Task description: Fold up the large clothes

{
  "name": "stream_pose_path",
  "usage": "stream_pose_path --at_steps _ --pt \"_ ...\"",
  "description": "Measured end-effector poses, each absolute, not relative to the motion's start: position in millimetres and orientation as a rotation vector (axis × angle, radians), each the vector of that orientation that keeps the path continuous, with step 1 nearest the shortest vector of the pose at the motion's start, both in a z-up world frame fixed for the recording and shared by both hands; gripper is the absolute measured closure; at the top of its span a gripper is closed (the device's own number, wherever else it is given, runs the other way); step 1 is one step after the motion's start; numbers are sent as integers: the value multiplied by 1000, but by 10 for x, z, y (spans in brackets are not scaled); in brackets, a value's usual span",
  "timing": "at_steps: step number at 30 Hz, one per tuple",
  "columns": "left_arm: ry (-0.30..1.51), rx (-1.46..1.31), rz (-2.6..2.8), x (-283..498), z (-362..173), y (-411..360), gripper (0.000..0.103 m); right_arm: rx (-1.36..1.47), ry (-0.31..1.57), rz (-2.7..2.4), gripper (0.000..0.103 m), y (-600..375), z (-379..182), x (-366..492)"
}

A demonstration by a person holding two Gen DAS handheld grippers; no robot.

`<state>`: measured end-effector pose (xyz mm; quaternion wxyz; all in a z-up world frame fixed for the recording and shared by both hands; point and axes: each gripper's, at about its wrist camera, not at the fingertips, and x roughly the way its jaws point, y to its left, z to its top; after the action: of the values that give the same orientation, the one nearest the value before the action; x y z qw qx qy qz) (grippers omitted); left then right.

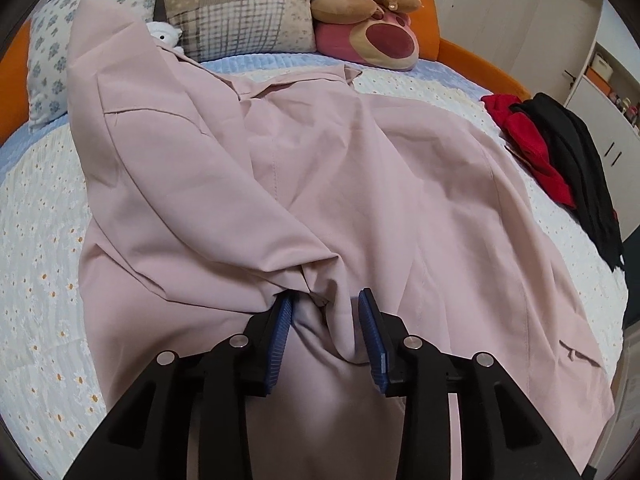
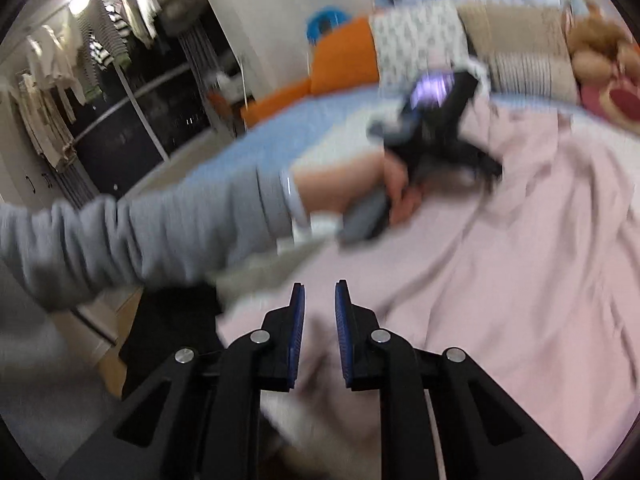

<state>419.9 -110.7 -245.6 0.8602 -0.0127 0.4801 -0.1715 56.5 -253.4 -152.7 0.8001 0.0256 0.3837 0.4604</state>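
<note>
- Large pale pink woven garment (image 1: 320,168) spread across the daisy-print quilted bed (image 1: 36,240), centre of frame, collar toward the pillows.
- One sleeve drawn inward over the body; further folds left, by the look of it.
- Left hand-held gripper (image 1: 326,304) parted, loose cloth bunched between, unpinched.
- Right hand-held gripper (image 2: 320,296) slightly parted, empty, lower centre, over the garment's hem.

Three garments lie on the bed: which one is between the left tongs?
The pink garment, spread across the middle of the bed with a bunched fold between the left tongs. The red garment and black garment lie heaped at the bed's right edge.
</note>
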Motion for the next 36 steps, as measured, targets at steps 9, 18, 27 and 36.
stream_pose_path --at_steps 9,18,27,36 --pt "954 -253 -470 4323 -1976 -621 63 -106 1039 943 89 -2035 -2238 709" --pt "973 -360 -583 4321 -1589 -106 56 -50 1027 968 90 -2208 -2312 761" --pt "788 -421 -419 4312 -1365 356 55 -30 1023 976 90 -2212 -2319 779" --pt "925 -236 -234 5849 -1920 -101 61 -11 1028 982 90 -2258 -2352 819"
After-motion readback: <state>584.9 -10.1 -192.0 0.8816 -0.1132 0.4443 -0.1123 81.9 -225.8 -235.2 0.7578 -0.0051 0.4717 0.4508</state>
